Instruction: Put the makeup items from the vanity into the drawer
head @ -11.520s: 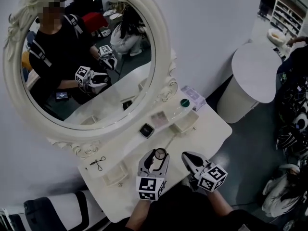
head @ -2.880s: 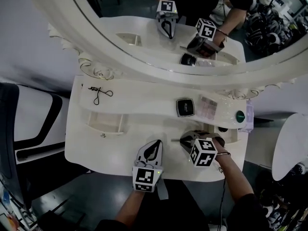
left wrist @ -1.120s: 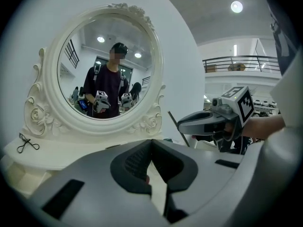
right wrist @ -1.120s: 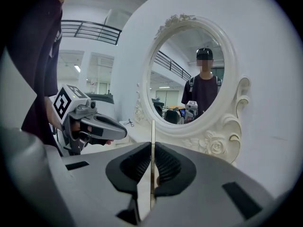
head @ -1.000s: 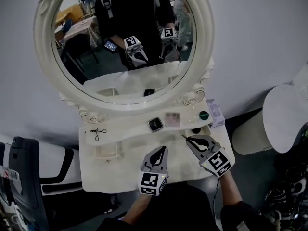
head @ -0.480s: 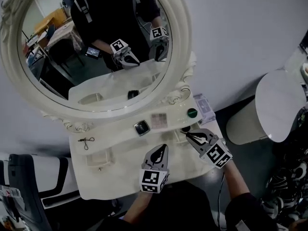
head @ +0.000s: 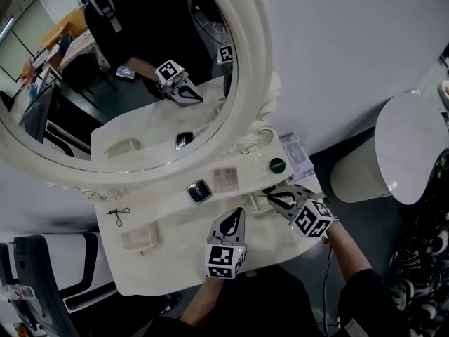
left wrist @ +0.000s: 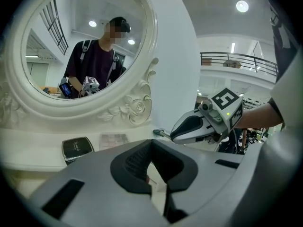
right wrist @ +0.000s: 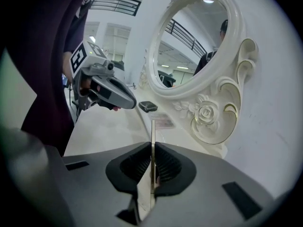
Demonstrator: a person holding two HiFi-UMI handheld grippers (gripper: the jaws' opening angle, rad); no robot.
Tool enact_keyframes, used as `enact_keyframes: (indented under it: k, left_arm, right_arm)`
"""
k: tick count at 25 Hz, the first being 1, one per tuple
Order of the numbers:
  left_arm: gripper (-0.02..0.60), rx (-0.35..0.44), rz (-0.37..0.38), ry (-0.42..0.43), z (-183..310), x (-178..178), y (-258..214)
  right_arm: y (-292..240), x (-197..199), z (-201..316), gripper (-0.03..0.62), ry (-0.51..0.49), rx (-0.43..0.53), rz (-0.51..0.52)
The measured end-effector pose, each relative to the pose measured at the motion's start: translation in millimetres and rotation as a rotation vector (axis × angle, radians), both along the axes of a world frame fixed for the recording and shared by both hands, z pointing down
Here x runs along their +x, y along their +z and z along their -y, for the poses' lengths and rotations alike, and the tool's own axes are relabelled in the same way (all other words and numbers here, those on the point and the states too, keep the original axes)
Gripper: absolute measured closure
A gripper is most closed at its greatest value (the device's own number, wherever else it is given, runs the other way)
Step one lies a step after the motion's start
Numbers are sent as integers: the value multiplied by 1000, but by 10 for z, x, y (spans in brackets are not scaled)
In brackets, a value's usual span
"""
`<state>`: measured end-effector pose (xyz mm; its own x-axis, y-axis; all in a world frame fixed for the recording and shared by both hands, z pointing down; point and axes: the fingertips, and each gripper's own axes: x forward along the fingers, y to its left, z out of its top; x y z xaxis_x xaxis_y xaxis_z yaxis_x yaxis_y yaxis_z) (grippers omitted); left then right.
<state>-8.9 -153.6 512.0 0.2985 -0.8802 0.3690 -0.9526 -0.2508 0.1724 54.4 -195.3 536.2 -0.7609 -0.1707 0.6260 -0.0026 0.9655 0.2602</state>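
On the white vanity's raised shelf (head: 165, 202) lie a black compact (head: 198, 190), a pink palette (head: 226, 179) and a green-capped jar (head: 278, 165). My right gripper (head: 269, 194) is shut on a thin pale stick (right wrist: 151, 129), whose dark tip (left wrist: 159, 133) points at the shelf's right end, over the small right drawer (head: 257, 204). My left gripper (head: 236, 215) hovers shut over the tabletop just left of it, and I see nothing in it. In the left gripper view the compact (left wrist: 77, 148) and the palette (left wrist: 113, 140) lie ahead.
An eyelash curler (head: 116, 215) lies at the shelf's left end, above a second small drawer (head: 137, 238). A flat box (head: 295, 154) sits at the far right corner. The big oval mirror (head: 126, 69) rises behind. A round white table (head: 410, 142) stands to the right.
My right gripper has sunk and moved in toward the right drawer with the stick. The left gripper has shifted slightly. The head view has swung, so the mirror shows further left.
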Motion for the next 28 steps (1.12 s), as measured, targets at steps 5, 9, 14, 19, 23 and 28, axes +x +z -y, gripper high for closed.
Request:
enact_keyframes:
  k: [5,9,14,19,23,28]
  left_arm:
    - [566,-33,2,0,113,17,127]
    - [566,-46,-3,-9,128,14,178]
    - [566,-57,-5,-18,125,4,212]
    - [566,-60,-5,-24,121,10,228]
    - [566,-64,-3,-28,88,16,228]
    - [566,-58,-2,-34,58,6,206]
  right_arm:
    - [188,-4,48,551,-84,16,-67]
    - [345,42,27,550,-141,11,-133]
    - [479,96,29,551,-176,16,-195]
    - [608,170,39,549,-176,11,-255]
    - [621,187,-18,517,-172,-23,-249]
    - [504,196,44,516,-106,-10,-187]
